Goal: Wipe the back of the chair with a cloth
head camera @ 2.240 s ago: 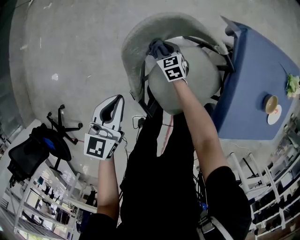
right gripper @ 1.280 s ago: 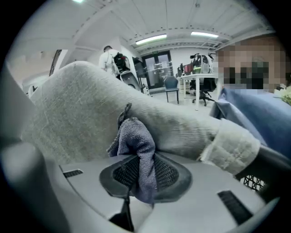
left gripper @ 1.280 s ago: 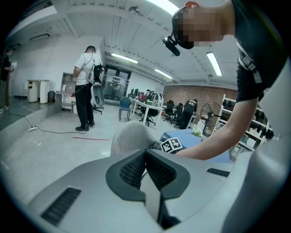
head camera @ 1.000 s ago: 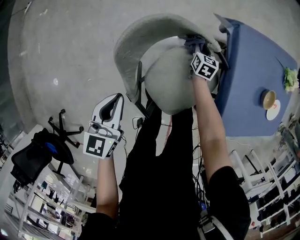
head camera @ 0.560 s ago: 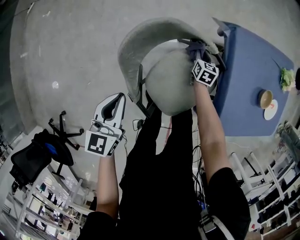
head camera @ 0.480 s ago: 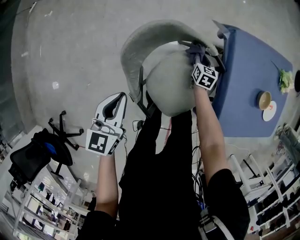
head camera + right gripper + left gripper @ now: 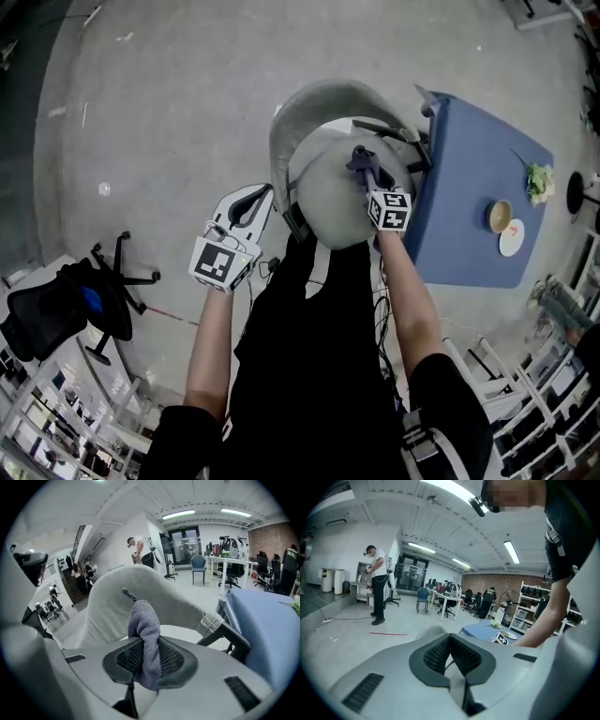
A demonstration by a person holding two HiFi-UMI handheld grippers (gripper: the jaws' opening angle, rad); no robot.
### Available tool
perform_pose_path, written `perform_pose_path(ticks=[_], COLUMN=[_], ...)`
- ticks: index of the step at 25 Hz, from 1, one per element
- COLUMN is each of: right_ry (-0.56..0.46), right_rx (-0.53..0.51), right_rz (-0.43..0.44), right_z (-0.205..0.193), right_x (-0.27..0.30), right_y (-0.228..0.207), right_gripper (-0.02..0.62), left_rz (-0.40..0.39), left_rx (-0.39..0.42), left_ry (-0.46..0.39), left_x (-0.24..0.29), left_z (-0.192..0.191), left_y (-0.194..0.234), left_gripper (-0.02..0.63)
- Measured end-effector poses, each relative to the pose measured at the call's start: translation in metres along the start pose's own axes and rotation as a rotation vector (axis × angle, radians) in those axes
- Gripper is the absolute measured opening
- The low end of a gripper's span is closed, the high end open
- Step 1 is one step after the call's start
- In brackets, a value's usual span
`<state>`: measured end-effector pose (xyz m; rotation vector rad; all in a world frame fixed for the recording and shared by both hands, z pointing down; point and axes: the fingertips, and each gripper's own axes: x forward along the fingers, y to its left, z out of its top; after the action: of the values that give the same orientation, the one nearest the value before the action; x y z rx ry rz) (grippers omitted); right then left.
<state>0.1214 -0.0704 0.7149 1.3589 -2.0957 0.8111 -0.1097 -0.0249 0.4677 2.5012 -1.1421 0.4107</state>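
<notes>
The grey chair has a curved back [image 7: 323, 101] and a round seat [image 7: 333, 202], seen straight below me in the head view. My right gripper [image 7: 364, 171] hangs over the seat, shut on a blue-grey cloth [image 7: 360, 159]. In the right gripper view the cloth [image 7: 143, 632] sticks up between the jaws, with the chair back [image 7: 117, 599] a short way beyond it. My left gripper [image 7: 260, 195] floats beside the chair's left edge. Its pads [image 7: 440, 651] meet with nothing between them.
A blue table [image 7: 469, 159] stands right of the chair, bearing a bowl [image 7: 500, 216], a plate [image 7: 514, 237] and some greenery [image 7: 536, 178]. The chair's dark armrest [image 7: 227, 637] lies towards that table. A black office chair [image 7: 56, 314] stands at the lower left. A person [image 7: 376, 585] stands far off.
My right gripper has drawn the cloth back from the right end of the chair back to above the seat. The left gripper has come closer to the chair. The view has pulled higher.
</notes>
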Motion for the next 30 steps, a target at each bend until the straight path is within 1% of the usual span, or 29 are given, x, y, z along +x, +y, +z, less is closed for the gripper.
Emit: perform_pose_path(ticks=[4, 7, 10, 12, 14, 17, 19, 22, 26, 30], right_ry=[-0.026, -0.042, -0.074, -0.103, -0.139, -0.204, -0.242, -0.284, -0.318, -0.324], right_rx=[0.028, 0.012, -0.015, -0.047, -0.101, -0.175, -0.205, -0.220, -0.240, -0.210], right_rz=[0.083, 0.131, 0.172, 0.197, 0.228, 0.286, 0.311, 0.323, 0.304, 0.265], right_z=[0.014, 0.022, 0.036, 0.048, 0.062, 0.081, 0.091, 0.102, 0.103, 0.095], right_x=[-0.052, -0.091, -0.129, -0.153, -0.175, -0.208, -0.231, -0.261, -0.295, -0.316], right_y=[0.045, 0.083, 0.120, 0.137, 0.155, 0.181, 0.191, 0.202, 0.222, 0.219], right_gripper=[0.089, 0.087, 0.087, 0.087, 0.087, 0.087, 0.087, 0.087, 0.087, 0.087], left_rz=[-0.024, -0.051, -0.106, -0.147, -0.180, -0.231, -0.267, -0.315, -0.371, -0.417], left_rx=[0.005, -0.001, 0.000, 0.013, 0.030, 0.051, 0.070, 0.095, 0.127, 0.144], left_ry=[-0.029, -0.041, -0.026, -0.006, 0.013, 0.022, 0.024, 0.021, 0.013, 0.016], left_x=[-0.015, -0.032, -0.050, -0.057, -0.063, -0.065, -0.060, -0.057, -0.069, -0.074], left_z=[0.019, 0.027, 0.029, 0.027, 0.024, 0.025, 0.027, 0.034, 0.040, 0.043], left_y=[-0.015, -0.020, -0.031, -0.042, -0.051, -0.063, -0.076, -0.094, -0.107, -0.120], left_gripper=[0.023, 0.022, 0.023, 0.022, 0.023, 0.023, 0.023, 0.023, 0.023, 0.023])
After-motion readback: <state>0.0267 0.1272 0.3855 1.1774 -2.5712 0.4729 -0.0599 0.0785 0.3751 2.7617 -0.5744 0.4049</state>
